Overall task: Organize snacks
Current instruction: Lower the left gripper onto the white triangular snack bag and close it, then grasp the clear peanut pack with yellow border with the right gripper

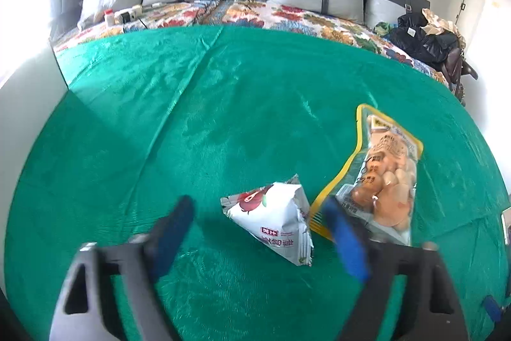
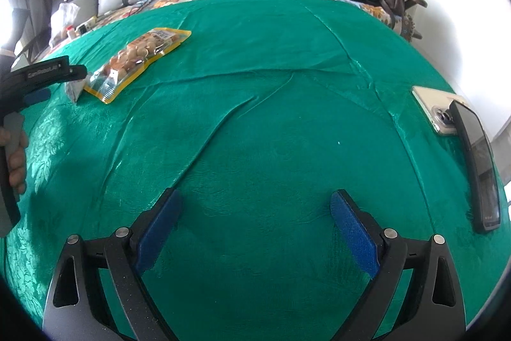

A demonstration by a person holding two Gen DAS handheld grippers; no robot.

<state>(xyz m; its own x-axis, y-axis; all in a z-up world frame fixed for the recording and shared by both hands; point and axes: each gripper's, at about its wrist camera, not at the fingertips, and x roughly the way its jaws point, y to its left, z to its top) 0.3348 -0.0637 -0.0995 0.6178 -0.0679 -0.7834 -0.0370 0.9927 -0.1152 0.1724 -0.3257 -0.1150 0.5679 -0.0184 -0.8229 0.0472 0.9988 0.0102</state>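
I see a crinkly white pyramid snack pouch [image 1: 274, 219] on the shiny green bedspread [image 1: 223, 117], touching a flat clear yellow-edged bag [image 1: 380, 178] of round pieces. L gripper [image 1: 258, 206] tilts down, blurred, jaws apart round the pouch, no contact. R gripper [image 2: 255, 200] is wide w/ nothing between, over bare cloth.

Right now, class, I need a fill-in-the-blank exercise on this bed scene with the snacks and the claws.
1. The white triangular snack packet lies on a ____ cloth.
2. The long bag of round snacks has a ____ border.
3. Between the fingers of the right claw there is ____.
4. Two ____ lie at the cloth's right edge.

Missing words: green; yellow; nothing; phones
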